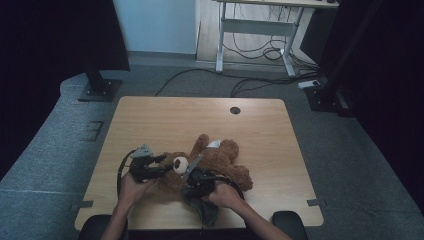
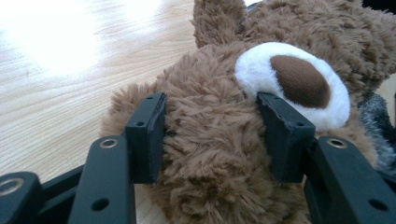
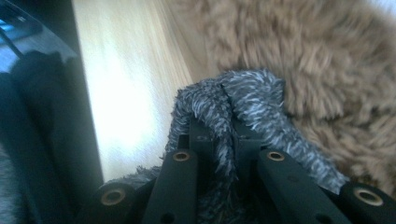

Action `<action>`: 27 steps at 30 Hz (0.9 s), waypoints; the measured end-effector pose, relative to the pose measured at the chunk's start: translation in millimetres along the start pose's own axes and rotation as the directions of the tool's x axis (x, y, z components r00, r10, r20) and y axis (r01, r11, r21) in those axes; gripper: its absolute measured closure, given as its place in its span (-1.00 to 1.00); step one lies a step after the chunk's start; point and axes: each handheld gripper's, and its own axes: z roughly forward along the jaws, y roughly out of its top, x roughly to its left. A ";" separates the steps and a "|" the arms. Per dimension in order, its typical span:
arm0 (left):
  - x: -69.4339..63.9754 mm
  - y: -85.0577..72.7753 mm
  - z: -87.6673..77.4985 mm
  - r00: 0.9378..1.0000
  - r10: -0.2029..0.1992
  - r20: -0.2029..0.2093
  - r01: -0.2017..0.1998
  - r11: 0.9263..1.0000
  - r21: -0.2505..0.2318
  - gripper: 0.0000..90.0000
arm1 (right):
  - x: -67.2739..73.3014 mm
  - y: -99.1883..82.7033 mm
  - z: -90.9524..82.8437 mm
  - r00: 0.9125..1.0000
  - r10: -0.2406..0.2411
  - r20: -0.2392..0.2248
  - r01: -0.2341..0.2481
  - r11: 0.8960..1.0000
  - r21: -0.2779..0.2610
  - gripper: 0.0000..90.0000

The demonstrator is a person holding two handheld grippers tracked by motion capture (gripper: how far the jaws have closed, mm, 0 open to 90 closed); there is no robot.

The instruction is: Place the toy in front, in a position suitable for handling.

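- The bear is a brown stuffed toy lying flat on the table, close to the near edge and about halfway between the left and right edges.
- It looks soft and light. Its fur squashes in when pinched, so it will bend and flop and will not break.
- Its white nose patch with the dark brown spot sits on the head, which points toward the left side of the table.
- The left gripper is clamped on the bear's head. Its two black pads press into the fur on both sides, just below the nose patch. That is a good place to hold, because the head is thick and full.
- The grey cloth is fuzzy, thin and floppy too. It lies against the bear's body at the near edge of the table, and some of it seems to hang over that edge.
- The right gripper is closed tight on a fold of the grey cloth. The fold stands up between the jaws.
- The cloth may be a little piece of clothing for the bear, but the view is too blurry to be sure.
- A fold like that can slip out, so a deep bite of cloth is safer.
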 end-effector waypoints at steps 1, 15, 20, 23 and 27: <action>-0.3 0.0 0.1 1.000 -0.002 0.000 0.002 1.000 -0.001 -0.02 | 0.2 -0.7 1.5 1.000 0.000 0.008 0.000 1.000 0.009 0.82; -0.2 0.0 0.2 1.000 0.003 -0.001 -0.003 1.000 0.000 -0.02 | -1.2 -30.9 6.8 0.999 0.023 0.047 -0.025 0.998 0.053 0.83; 0.0 -0.1 0.4 1.000 0.002 -0.002 -0.002 1.000 -0.001 -0.02 | -4.8 -49.3 -3.2 0.997 0.056 0.050 -0.058 0.998 0.039 0.83; 0.4 -0.2 0.4 1.000 0.000 -0.003 0.000 1.000 -0.002 -0.02 | -6.1 -62.2 -10.5 0.996 0.076 0.055 -0.078 0.996 0.033 0.83; 0.8 -0.3 0.3 1.000 -0.002 -0.002 0.002 1.000 -0.003 -0.01 | -8.0 -79.4 -21.1 0.992 0.107 0.072 -0.109 0.994 0.025 0.83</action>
